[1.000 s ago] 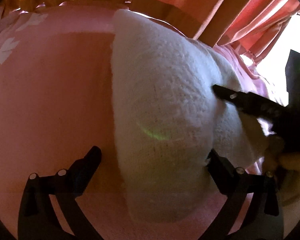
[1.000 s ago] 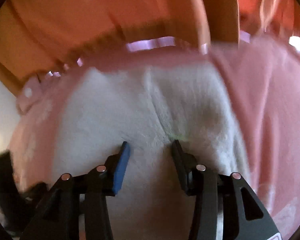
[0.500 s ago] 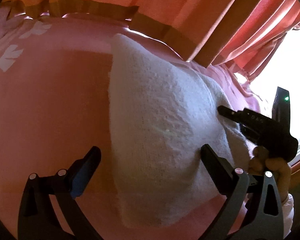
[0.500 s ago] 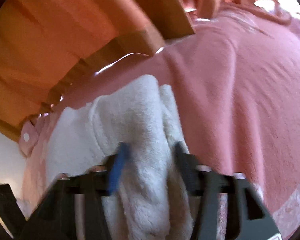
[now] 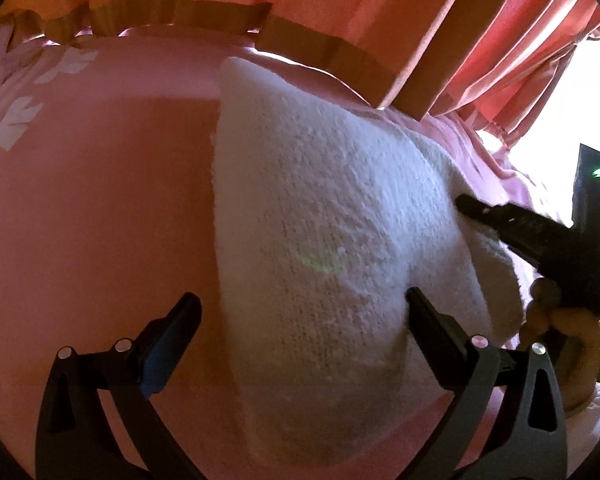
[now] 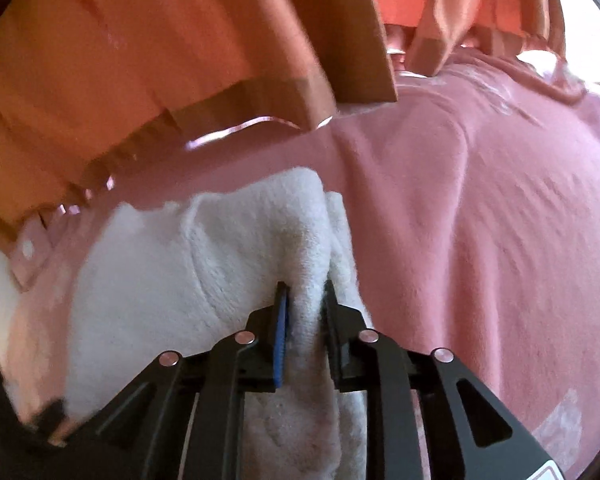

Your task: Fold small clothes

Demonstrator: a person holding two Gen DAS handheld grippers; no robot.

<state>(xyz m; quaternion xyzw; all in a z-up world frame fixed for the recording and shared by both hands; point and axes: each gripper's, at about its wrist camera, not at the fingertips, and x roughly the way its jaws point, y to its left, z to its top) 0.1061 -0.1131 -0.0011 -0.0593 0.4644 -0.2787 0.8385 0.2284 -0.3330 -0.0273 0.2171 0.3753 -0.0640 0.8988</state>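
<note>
A white fluffy garment (image 5: 320,240) lies on a pink blanket (image 5: 92,208). My left gripper (image 5: 300,312) is open, its jaws wide apart over the garment's near left edge, holding nothing. My right gripper (image 6: 305,300) is shut on a bunched fold at the garment's edge (image 6: 260,248). In the left wrist view the right gripper (image 5: 532,236) reaches in from the right, its tip at the garment's right side.
Orange-red curtains (image 5: 440,20) with a brown hem hang behind the blanket and also show in the right wrist view (image 6: 180,40). A bright window (image 5: 580,92) is at the right. White flower prints (image 5: 16,120) mark the blanket's left.
My right gripper has closed on a fold of the white garment and turned, bunching the cloth. My left gripper stays open and has drawn back slightly.
</note>
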